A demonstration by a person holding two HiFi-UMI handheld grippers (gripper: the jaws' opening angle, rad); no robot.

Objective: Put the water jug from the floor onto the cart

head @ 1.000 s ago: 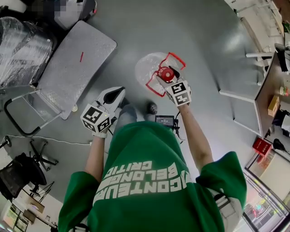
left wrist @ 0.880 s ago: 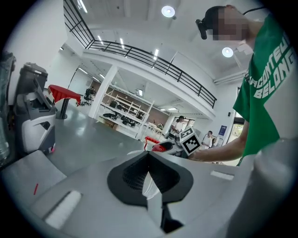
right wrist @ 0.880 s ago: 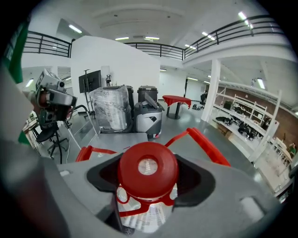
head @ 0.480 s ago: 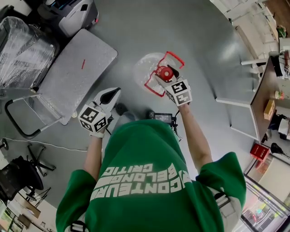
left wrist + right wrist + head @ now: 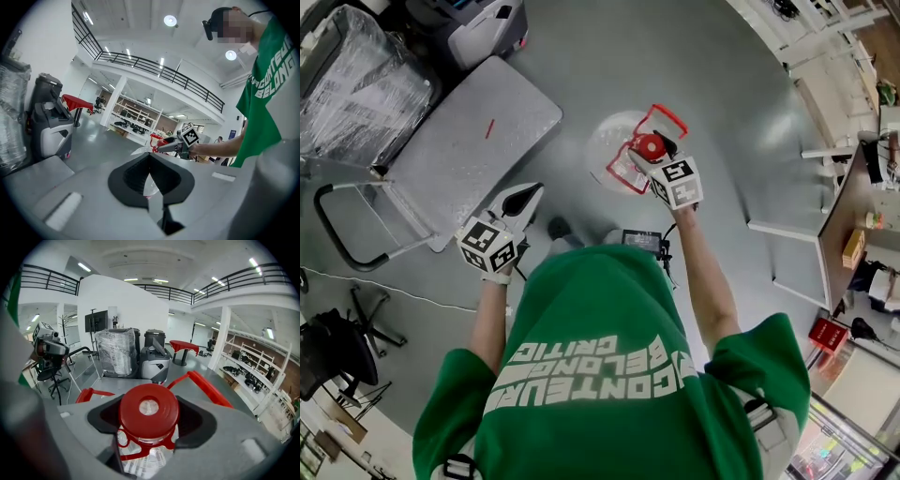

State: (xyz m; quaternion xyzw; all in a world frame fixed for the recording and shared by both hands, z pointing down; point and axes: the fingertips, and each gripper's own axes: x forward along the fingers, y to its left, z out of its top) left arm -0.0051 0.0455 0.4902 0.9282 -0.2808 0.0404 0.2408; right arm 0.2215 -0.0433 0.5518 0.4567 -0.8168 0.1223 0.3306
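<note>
The right hand-held gripper [image 5: 654, 157] clamped the water jug [image 5: 614, 141] at its neck, just below the red cap [image 5: 149, 409]. The jug hung above the floor [image 5: 712, 84], right of the cart [image 5: 459, 150] and apart from it. The left hand-held gripper [image 5: 525, 198] held nothing, its jaws apparently pressed together, near the cart's edge.

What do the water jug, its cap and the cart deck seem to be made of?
The water jug looks like clear plastic: the floor shows through. Its cap is glossy red plastic, with highlights. The cart deck is grey, speckled, matte; metal or plastic, unclear.
</note>
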